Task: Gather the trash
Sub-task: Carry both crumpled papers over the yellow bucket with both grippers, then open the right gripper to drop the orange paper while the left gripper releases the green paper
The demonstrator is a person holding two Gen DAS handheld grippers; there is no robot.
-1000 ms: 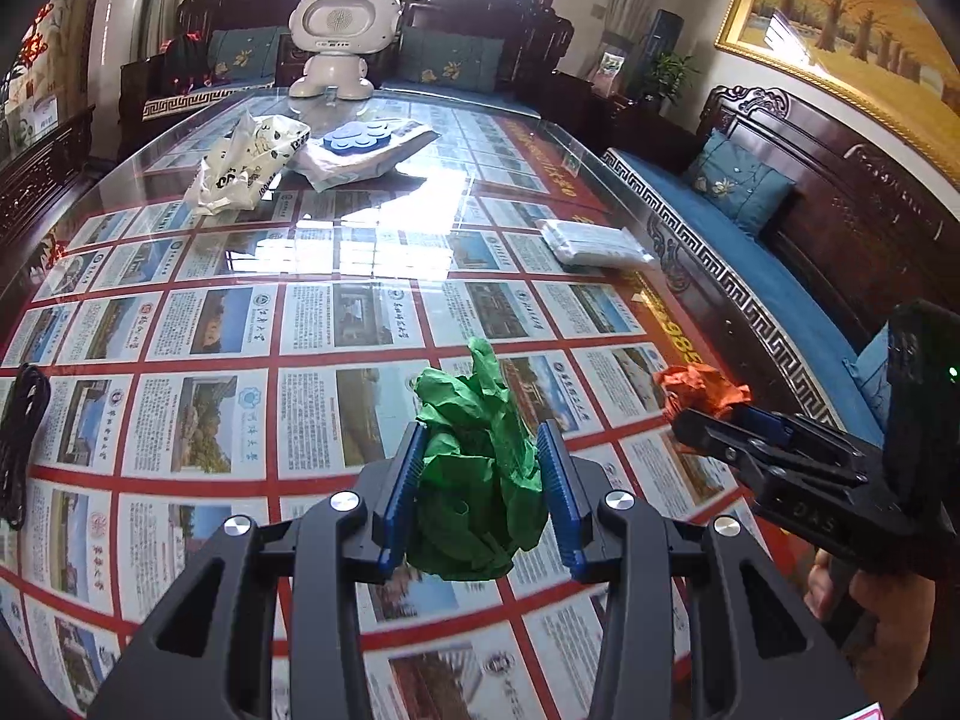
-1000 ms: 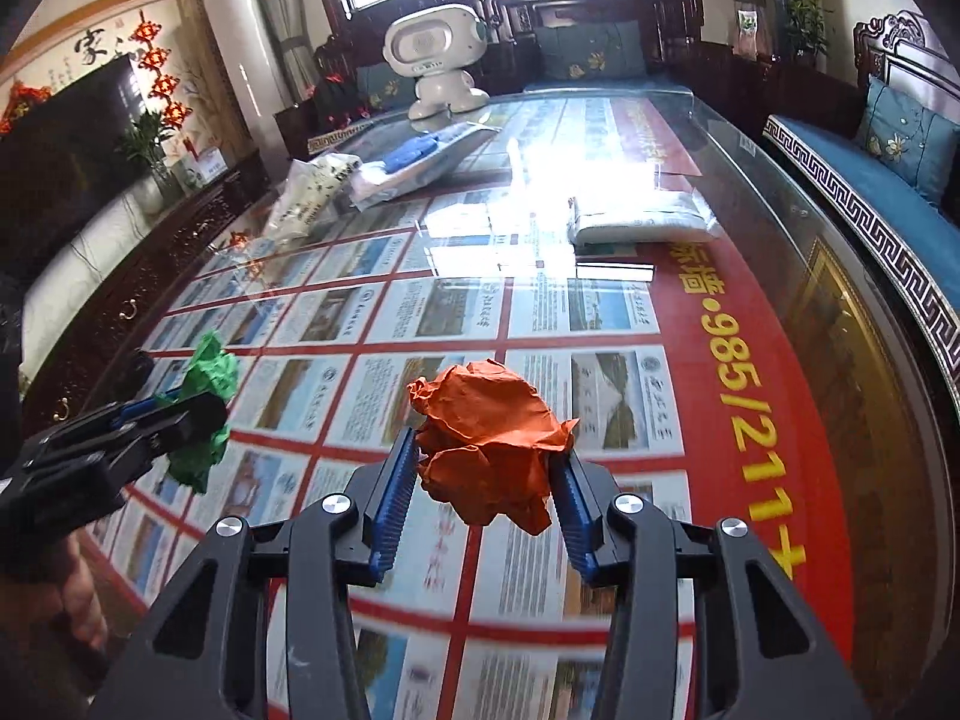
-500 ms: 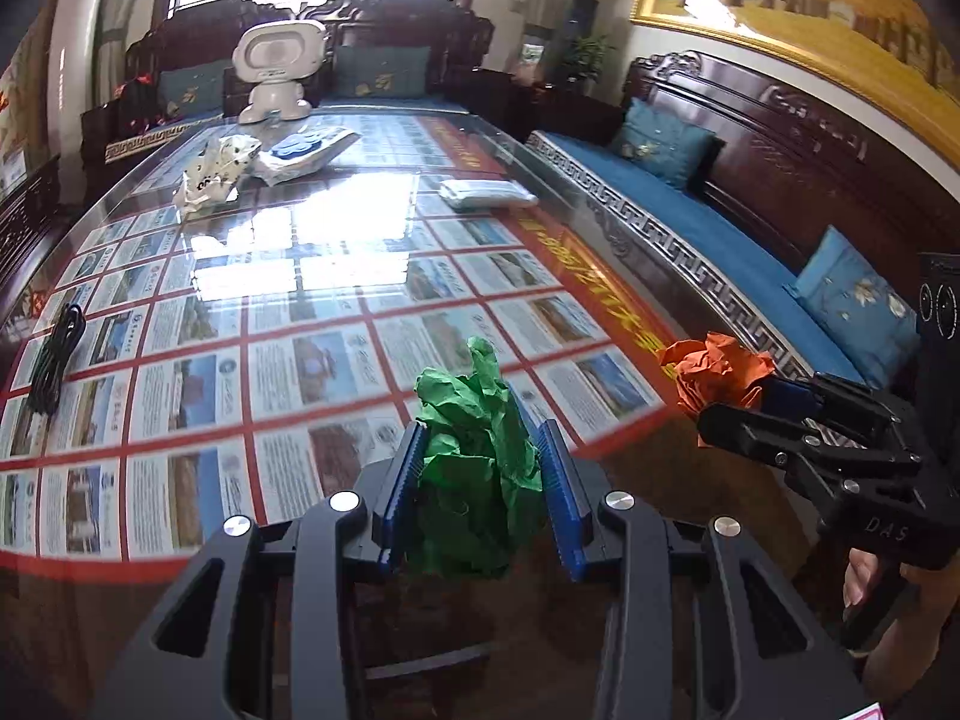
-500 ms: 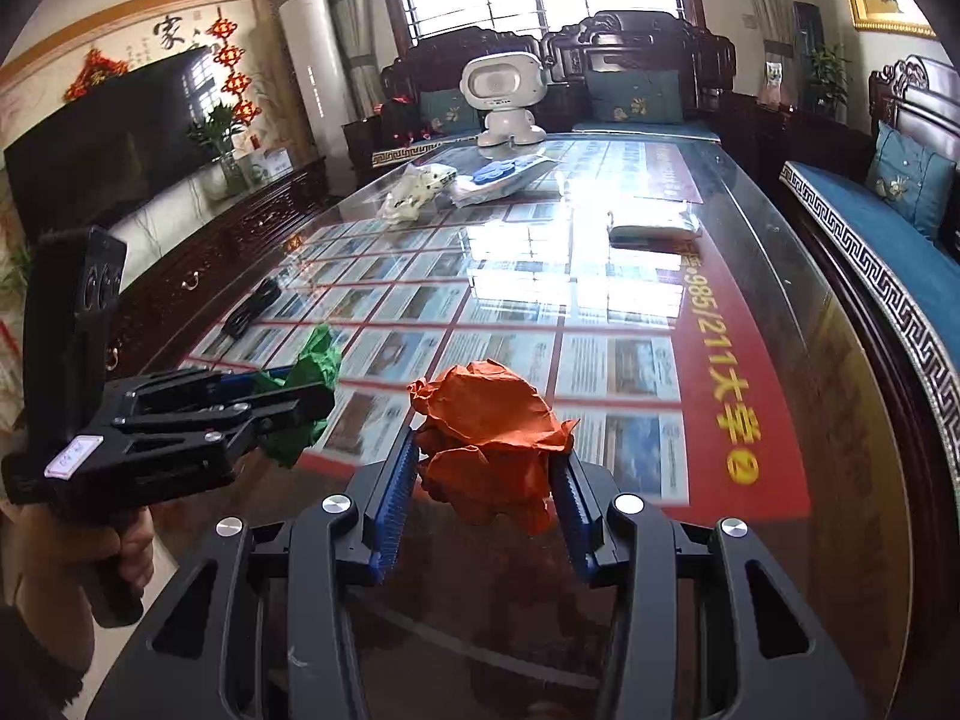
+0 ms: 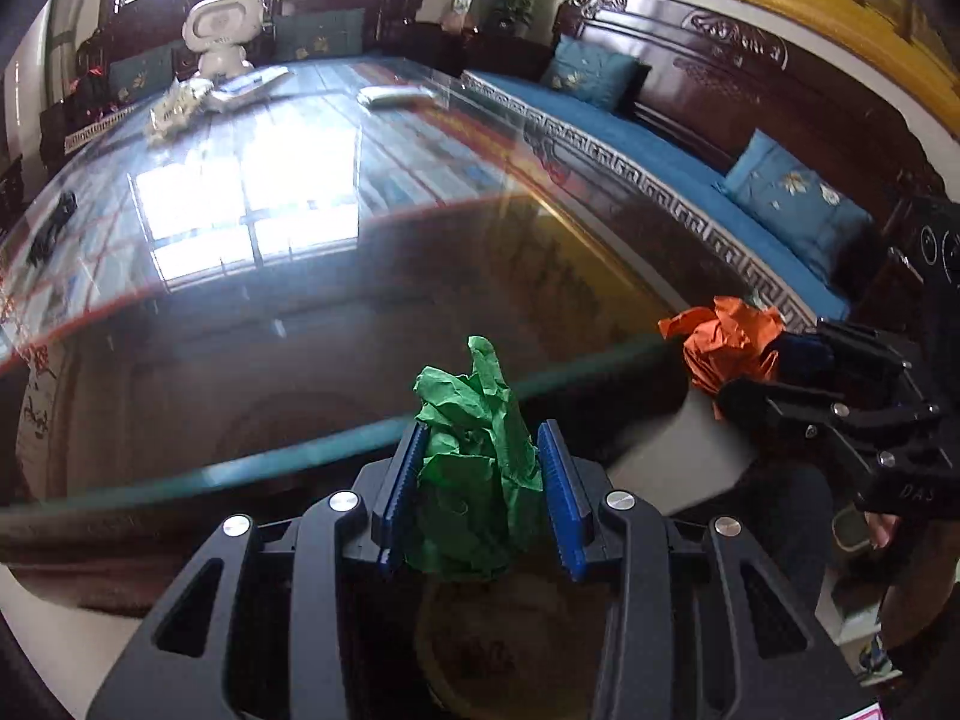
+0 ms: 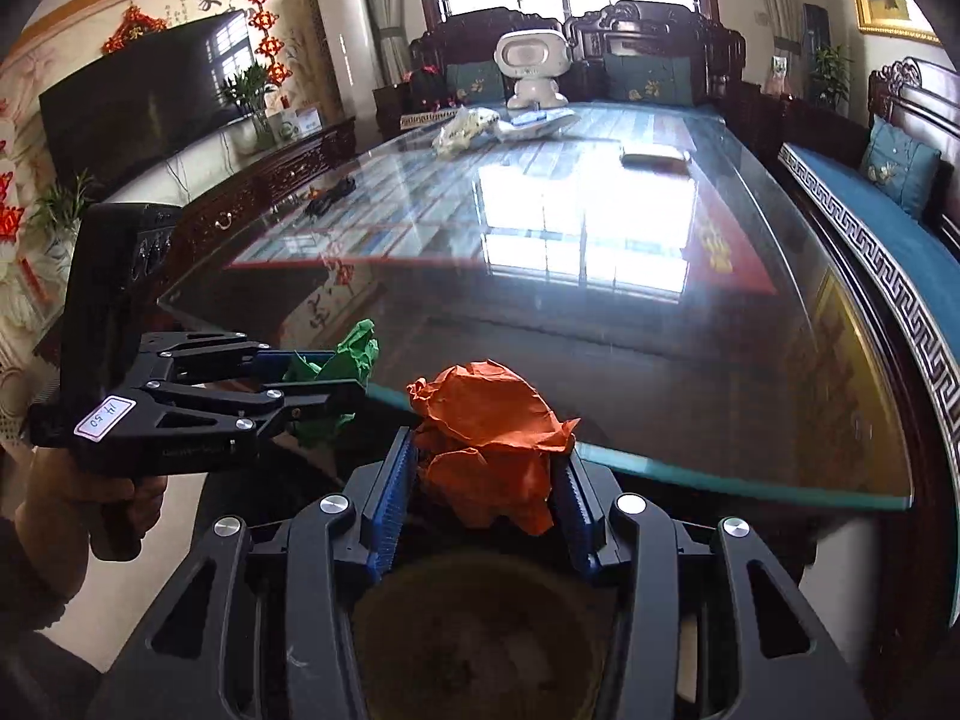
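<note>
The left claw (image 5: 483, 483) is clamped on a crumpled wad of green paper (image 5: 474, 456), its blue ribbed pads (image 5: 399, 492) pressing both flanks. The wad stands taller than it is wide, long axis roughly upright, with a twisted tip rising above the pads. The right claw (image 6: 483, 498) grips a crumpled ball of orange paper (image 6: 489, 438) the same way; that ball is squat and broad, spilling over both pads, with a ragged flap hanging down at its right.

Both claws are held off the near end of the desk (image 5: 300, 324), just beyond its greenish glass edge (image 6: 750, 483), side by side and near each other. In the left view the orange ball (image 5: 729, 342) shows at the right, held by the other claw (image 5: 774, 372); in the right view the green wad (image 6: 342, 360) shows at the left, in the other claw (image 6: 324, 381), with a hand (image 6: 102, 492) around its handle.

Directly beneath each claw is a round, dark opening with a brownish rim (image 6: 480, 630), partly hidden by the claw's frame; I cannot tell what kind of container it is.

Far down the glass-topped desk stand a white toy robot (image 6: 531, 69), a crumpled white bag (image 6: 459, 129), a flat blue-and-white packet (image 6: 540, 120), a pale pack (image 6: 654, 153) and a black cable (image 6: 330, 195). A carved bench with blue cushions (image 5: 792, 198) runs along the right side, and a television (image 6: 144, 99) hangs on the left wall.
</note>
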